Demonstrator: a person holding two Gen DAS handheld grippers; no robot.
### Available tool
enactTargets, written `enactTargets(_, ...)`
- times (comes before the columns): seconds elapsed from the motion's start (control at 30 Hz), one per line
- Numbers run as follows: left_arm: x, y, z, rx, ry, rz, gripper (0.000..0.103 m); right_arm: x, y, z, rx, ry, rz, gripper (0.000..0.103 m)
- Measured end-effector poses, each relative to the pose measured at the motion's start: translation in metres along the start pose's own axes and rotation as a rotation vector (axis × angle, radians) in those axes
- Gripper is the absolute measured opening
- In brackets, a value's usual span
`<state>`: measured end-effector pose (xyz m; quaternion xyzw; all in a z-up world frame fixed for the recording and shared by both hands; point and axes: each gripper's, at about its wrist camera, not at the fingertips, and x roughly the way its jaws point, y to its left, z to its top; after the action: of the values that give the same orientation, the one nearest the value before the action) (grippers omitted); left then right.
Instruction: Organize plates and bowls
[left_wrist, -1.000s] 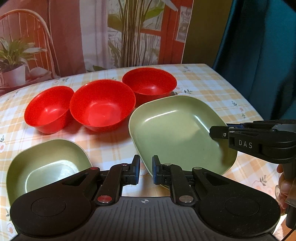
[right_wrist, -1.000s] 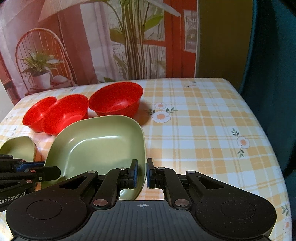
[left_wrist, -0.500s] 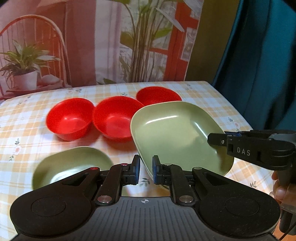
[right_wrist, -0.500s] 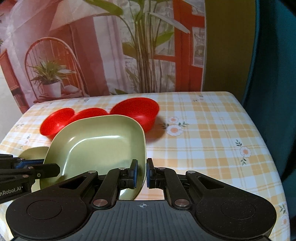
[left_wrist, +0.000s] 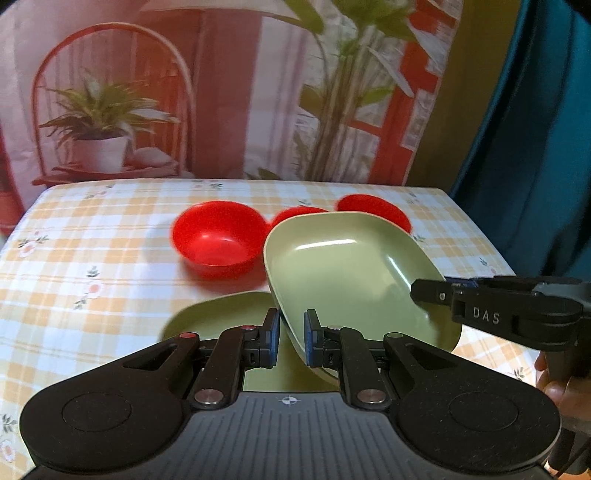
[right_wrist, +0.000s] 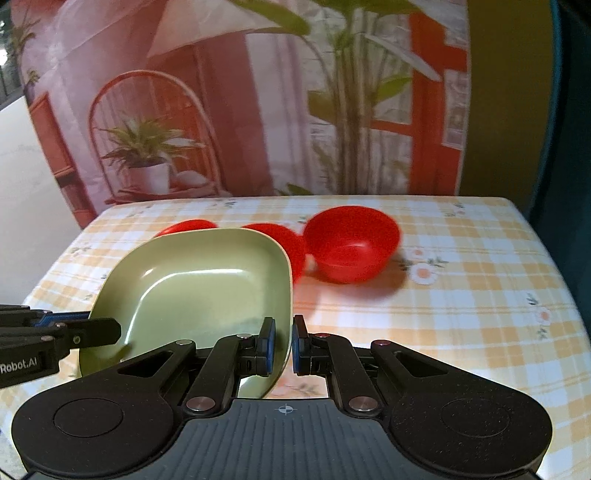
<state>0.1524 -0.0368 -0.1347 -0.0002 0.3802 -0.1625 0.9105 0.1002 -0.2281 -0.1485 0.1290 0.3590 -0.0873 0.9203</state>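
Note:
A large green square plate hangs tilted above the table, held by both grippers. My left gripper is shut on its near left rim. My right gripper is shut on its right rim and shows in the left wrist view as a black arm. A smaller green plate lies on the tablecloth below the lifted one. Three red bowls stand in a row behind: one fully seen, two partly hidden by the plate. In the right wrist view the rightmost bowl is fully seen.
The table wears a yellow checked cloth with flowers. A printed backdrop of a chair and plants hangs behind it. A dark teal curtain stands at the right. A hand holds the right gripper's handle.
Both grippers have lifted the large green plate up and pulled back from the table; the bowls and small plate now look farther away and lower. The grip has not changed.

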Motion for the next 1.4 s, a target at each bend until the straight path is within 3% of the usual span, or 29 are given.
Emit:
enactTargets(0.47, -0.009, 0.051, -0.015, -0.075, 0.032, 0.061, 0.015, 0.027, 0.057, -0.011, -0.059, 0.06, 0.068, 0.009)
enactTargets(1.4, 0.004, 0.051, -0.046, -0.013, 0.07, 0.13, 0.015, 0.045, 0.077, -0.038, -0.173, 0.089, 0.038, 0.009)
